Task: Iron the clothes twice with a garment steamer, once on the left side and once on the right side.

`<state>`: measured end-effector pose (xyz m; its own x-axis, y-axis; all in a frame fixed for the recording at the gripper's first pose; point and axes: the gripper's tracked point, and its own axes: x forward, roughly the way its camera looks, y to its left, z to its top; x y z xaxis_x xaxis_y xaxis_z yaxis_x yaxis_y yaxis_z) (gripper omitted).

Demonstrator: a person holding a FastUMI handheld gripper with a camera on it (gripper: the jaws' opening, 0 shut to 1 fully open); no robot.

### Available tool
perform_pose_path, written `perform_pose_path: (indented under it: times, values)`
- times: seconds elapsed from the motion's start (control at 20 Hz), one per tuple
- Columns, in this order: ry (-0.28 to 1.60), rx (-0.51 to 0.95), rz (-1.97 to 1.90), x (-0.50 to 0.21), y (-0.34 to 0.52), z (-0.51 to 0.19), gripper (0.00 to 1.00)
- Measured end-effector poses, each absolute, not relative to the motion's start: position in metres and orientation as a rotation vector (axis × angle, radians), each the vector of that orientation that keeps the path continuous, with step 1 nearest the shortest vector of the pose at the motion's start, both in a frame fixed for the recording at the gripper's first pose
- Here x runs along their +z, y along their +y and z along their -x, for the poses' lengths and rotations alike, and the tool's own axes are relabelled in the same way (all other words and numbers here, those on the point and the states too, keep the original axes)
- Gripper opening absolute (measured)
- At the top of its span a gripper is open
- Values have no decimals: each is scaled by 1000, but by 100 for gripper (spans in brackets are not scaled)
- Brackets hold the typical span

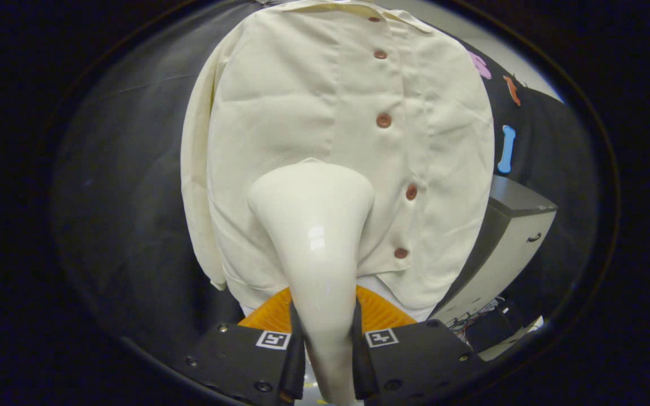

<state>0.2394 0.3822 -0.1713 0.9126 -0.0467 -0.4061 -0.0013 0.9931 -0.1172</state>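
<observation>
Gripper (325,338) clamped on garment steamer (313,225), its head against the shirt (302,113) ahead.

The steamer (316,237) sits clamped between the two fingers of the tool (328,344), its head against the hanging shirt (302,113) just left of the button row (384,120); a cabinet (505,248) stands right of the shirt

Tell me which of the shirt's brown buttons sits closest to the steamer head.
The fourth button down, just right of the steamer head held in the hand-held gripper; the others on the shirt lie higher up or lower.
</observation>
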Motion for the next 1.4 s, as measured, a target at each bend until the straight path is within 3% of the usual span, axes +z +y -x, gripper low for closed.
perform_pose_path:
  times: [0.8, 1.4]
  values:
    - [520, 8, 149, -220, 385, -205, 34]
    - [370, 23, 111, -78, 369, -179, 34]
